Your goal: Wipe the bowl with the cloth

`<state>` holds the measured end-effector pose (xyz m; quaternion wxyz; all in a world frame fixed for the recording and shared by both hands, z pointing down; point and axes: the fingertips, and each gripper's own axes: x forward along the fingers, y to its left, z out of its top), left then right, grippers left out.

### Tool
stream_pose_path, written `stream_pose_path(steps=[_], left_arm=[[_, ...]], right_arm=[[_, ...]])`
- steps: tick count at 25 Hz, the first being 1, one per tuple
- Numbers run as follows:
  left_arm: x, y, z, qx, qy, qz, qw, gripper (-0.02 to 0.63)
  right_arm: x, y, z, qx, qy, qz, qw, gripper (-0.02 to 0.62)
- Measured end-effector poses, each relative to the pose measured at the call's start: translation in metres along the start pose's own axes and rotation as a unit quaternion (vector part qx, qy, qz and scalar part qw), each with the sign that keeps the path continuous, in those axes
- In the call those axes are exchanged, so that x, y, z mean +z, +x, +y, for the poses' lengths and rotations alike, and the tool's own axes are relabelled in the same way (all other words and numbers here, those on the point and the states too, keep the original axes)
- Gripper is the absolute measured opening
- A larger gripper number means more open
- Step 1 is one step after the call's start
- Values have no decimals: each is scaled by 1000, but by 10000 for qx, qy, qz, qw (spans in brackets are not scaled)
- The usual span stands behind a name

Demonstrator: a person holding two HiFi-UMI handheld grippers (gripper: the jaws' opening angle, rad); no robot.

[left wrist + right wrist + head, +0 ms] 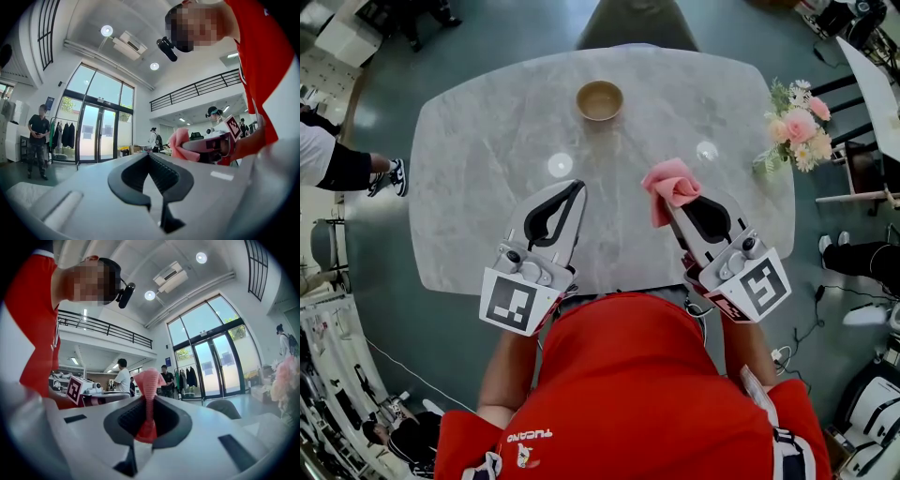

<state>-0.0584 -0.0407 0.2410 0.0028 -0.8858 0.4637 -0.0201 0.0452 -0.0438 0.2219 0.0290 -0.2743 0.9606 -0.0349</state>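
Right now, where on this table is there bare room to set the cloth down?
Bare marble runs from the bowl left to the table edge, and between bowl, left gripper and right gripper. Crowded only at the right edge, by the flowers.

Pink cloth point(670, 185), tan bowl point(599, 99).

The hall has a teal floor point(384, 272), a marble table point(478, 159), tall glass doors point(98, 133) and ceiling lights point(107, 31).

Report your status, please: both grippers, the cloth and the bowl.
Left gripper shut, empty. Right gripper shut on pink cloth. Bowl at far side of table, untouched. Nothing stands between.
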Motion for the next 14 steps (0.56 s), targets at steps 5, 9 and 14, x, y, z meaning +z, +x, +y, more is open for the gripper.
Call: stream_pose_path(steps=[5,9,14], left_arm=[[2,2,-6,-64,9,-10,10000,6],[4,4,-8,-96,46,-94,9999,6],[8,2,-8,-92,56,-153,9998,5]], right_arm=[[4,-5,0,-22,-28,-29,10000,21],[5,-8,-1,-41,-46,-39,10000,20],[7,-8,2,-53,-75,-31,10000,20]])
